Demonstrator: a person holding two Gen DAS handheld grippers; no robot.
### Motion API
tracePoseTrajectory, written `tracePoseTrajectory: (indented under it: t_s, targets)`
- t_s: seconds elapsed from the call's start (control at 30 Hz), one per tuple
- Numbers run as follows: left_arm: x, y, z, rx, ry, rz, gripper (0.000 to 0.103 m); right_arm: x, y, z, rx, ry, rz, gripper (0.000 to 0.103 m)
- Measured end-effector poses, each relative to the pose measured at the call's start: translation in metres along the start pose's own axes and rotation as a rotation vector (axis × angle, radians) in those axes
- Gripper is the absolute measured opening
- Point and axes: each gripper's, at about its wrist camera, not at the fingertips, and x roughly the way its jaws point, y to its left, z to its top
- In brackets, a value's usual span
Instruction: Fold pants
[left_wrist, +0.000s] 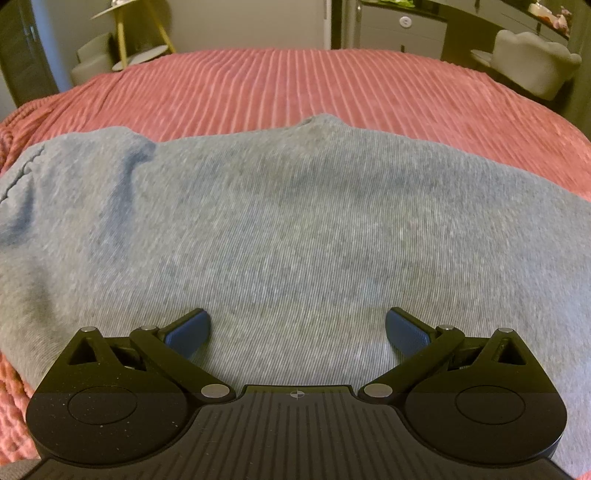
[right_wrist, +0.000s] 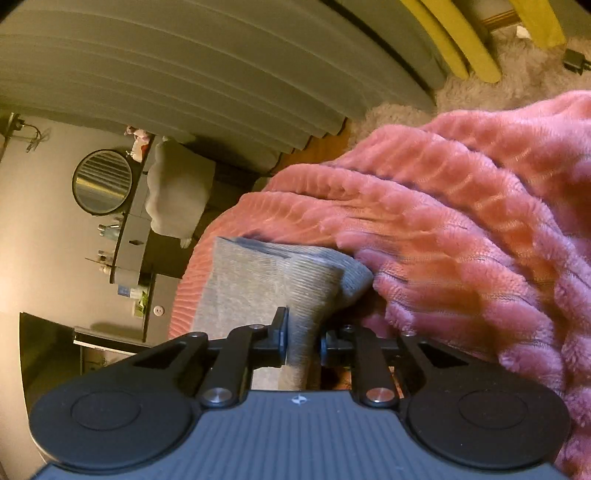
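Left wrist view: the grey pants (left_wrist: 288, 229) lie spread across the pink ribbed blanket (left_wrist: 295, 85), filling the middle and lower frame from 9 to 3 o'clock. A fold ridge and a dark stitched seam sit toward 10 o'clock. The left gripper (left_wrist: 297, 328) hangs at 6 o'clock just over the cloth, its jaws spread wide, the blue pads (left_wrist: 188, 330) apart with bare fabric between them and nothing grasped. Beyond the blanket, at 1 to 2 o'clock, stand a dresser (left_wrist: 402, 27) and a pale chair (left_wrist: 532, 66).

Right wrist view: the picture is rolled sideways. The right gripper (right_wrist: 303, 341) at 6 o'clock is clenched on a bunched strip of the pants (right_wrist: 258, 284), which runs up from between the pads toward 11 o'clock, its end layered. The blanket (right_wrist: 461, 229) heaps from 12 to 4 o'clock, touching the cloth. A round mirror (right_wrist: 102, 182) hangs at 9 o'clock.
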Motion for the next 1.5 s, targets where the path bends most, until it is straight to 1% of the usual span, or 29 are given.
tracePoseTrajectory:
  t_s: [0.13, 0.17, 0.23, 0.37, 0.4, 0.5, 0.57, 0.67, 0.7, 0.8, 0.83, 0.9, 0.97, 1.0, 1.07, 1.13, 1.2, 1.23, 1.27, 1.3, 1.33, 1.37, 1.4, 1.43, 1.47, 1.5]
  targets:
    - [0.0, 0.0, 0.0, 0.001, 0.0, 0.001, 0.103, 0.005, 0.002, -0.001, 0.008, -0.003, -0.001, 0.016]
    - [0.0, 0.0, 0.0, 0.0, 0.0, 0.0, 0.103, 0.006, 0.004, -0.001, 0.001, -0.001, -0.008, 0.013]
    - [0.0, 0.0, 0.001, -0.002, 0.002, 0.001, 0.103, 0.003, 0.011, -0.003, -0.033, -0.006, -0.009, 0.012]
    - [-0.001, 0.0, 0.001, -0.002, 0.002, 0.002, 0.103, -0.003, 0.021, -0.006, -0.062, -0.02, 0.02, 0.012]
    - [-0.001, 0.0, 0.001, -0.001, 0.002, 0.003, 0.103, -0.002, 0.021, -0.007, -0.065, -0.023, 0.004, 0.012]
    - [-0.001, 0.002, 0.003, -0.007, 0.004, -0.004, 0.103, 0.004, 0.017, -0.007, -0.076, -0.012, -0.091, 0.011]
    - [-0.003, 0.004, 0.003, -0.01, 0.003, -0.008, 0.103, 0.001, 0.017, -0.007, -0.051, -0.017, -0.081, 0.011]
    - [-0.007, 0.005, 0.003, -0.011, 0.0, -0.011, 0.103, -0.008, 0.026, -0.01, -0.061, -0.038, -0.051, 0.011]
    - [-0.008, 0.005, 0.003, -0.011, 0.0, -0.013, 0.103, -0.009, 0.03, -0.012, -0.078, -0.042, -0.059, 0.011]
    - [-0.012, 0.008, 0.004, -0.022, -0.005, -0.013, 0.103, -0.006, 0.04, -0.013, -0.116, -0.038, -0.154, 0.011]
    - [-0.015, 0.01, 0.004, -0.027, -0.012, -0.008, 0.103, -0.006, 0.043, -0.013, -0.115, -0.042, -0.16, 0.011]
    - [-0.027, 0.016, 0.004, -0.043, -0.046, -0.02, 0.103, -0.011, 0.061, -0.016, -0.158, -0.059, -0.157, 0.011]
    - [-0.042, 0.025, 0.005, -0.067, -0.09, -0.049, 0.103, -0.017, 0.093, -0.025, -0.285, -0.077, -0.156, 0.01]
    - [-0.048, 0.029, 0.005, -0.077, -0.107, -0.058, 0.103, -0.019, 0.114, -0.033, -0.37, -0.083, -0.154, 0.01]
    - [-0.061, 0.039, 0.005, -0.096, -0.146, -0.062, 0.103, -0.025, 0.162, -0.058, -0.558, -0.082, -0.116, 0.01]
    - [-0.071, 0.048, 0.004, -0.108, -0.181, -0.059, 0.103, -0.032, 0.212, -0.102, -0.779, -0.071, -0.062, 0.01]
    - [-0.082, 0.056, 0.002, -0.115, -0.217, -0.058, 0.103, -0.041, 0.258, -0.17, -1.043, -0.033, 0.024, 0.01]
    - [-0.087, 0.058, 0.001, -0.115, -0.23, -0.055, 0.103, -0.044, 0.272, -0.203, -1.142, 0.0, 0.074, 0.01]
    - [-0.09, 0.061, -0.001, -0.113, -0.235, -0.049, 0.103, -0.046, 0.282, -0.243, -1.251, 0.048, 0.126, 0.011]
    - [-0.092, 0.063, -0.002, -0.108, -0.242, -0.046, 0.103, -0.046, 0.286, -0.286, -1.359, 0.106, 0.174, 0.011]
    - [-0.094, 0.066, -0.005, -0.104, -0.248, -0.041, 0.103, -0.043, 0.286, -0.321, -1.446, 0.167, 0.204, 0.011]
    - [-0.092, 0.068, -0.006, -0.105, -0.243, -0.036, 0.103, -0.035, 0.279, -0.362, -1.547, 0.253, 0.224, 0.011]
    - [-0.09, 0.07, -0.009, -0.109, -0.228, -0.035, 0.103, -0.023, 0.268, -0.394, -1.618, 0.346, 0.213, 0.011]
    - [-0.086, 0.074, -0.012, -0.122, -0.203, -0.042, 0.103, -0.006, 0.25, -0.427, -1.672, 0.465, 0.163, 0.011]
    - [-0.083, 0.077, -0.015, -0.133, -0.182, -0.054, 0.103, 0.01, 0.234, -0.449, -1.707, 0.561, 0.1, 0.013]
    - [-0.08, 0.08, -0.017, -0.143, -0.164, -0.07, 0.103, 0.014, 0.225, -0.466, -1.781, 0.549, 0.06, 0.013]
